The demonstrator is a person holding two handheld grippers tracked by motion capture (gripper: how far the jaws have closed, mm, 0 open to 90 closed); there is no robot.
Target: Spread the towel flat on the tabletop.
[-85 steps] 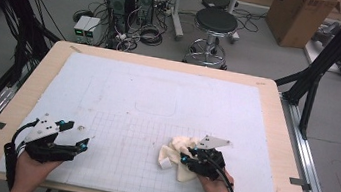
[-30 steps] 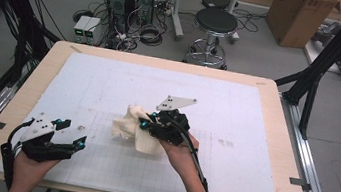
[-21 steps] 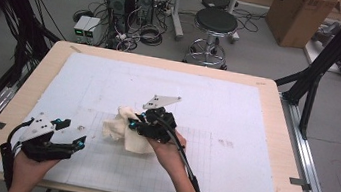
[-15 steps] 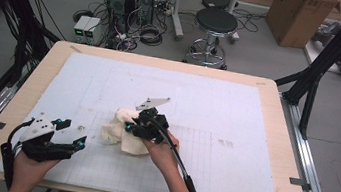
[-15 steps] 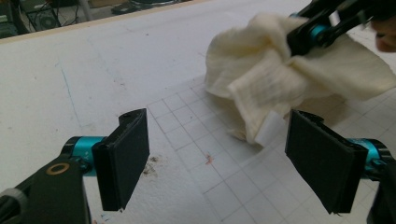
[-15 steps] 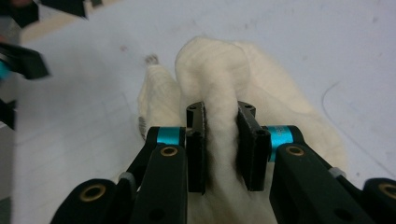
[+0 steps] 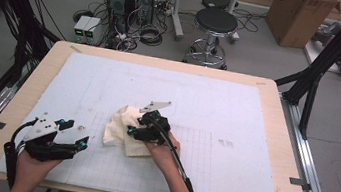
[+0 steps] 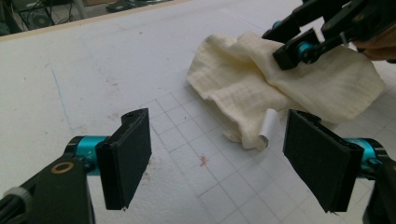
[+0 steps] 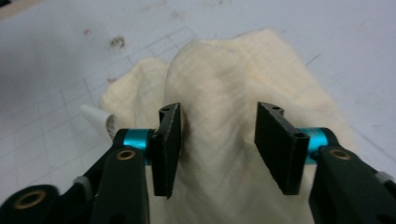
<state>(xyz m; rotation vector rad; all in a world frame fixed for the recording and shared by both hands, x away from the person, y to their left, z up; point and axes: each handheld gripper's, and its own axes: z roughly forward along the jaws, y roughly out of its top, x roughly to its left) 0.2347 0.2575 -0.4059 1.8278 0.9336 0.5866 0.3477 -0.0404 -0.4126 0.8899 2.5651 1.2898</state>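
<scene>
The bench (image 7: 263, 139) stretched pale and gridded under everything, and the big news was the cream cloth (image 7: 121, 128): a few seconds back it sat crumpled at the near right, and now it lay near the middle, a touch left, down on the white surface just beside the waiting left gripper (image 7: 82, 141). It was the right gripper (image 7: 129, 129) that carried it over, sweeping leftward and settling low, and its jaws had just been opening. In the right gripper view a raised fold of the cloth (image 9: 219, 126) stood between the two black pads (image 9: 169, 140), brushing the left one at most but no longer pinched, so this read as a release. The left gripper (image 8: 217, 154) sat at the near left with jaws spread wide on nothing, looking straight at the cloth (image 8: 243, 88). A small white label (image 8: 267, 125) poked out of the cloth's near edge. My call: the delivery was done, and the left side was well placed to take a corner next.
</scene>
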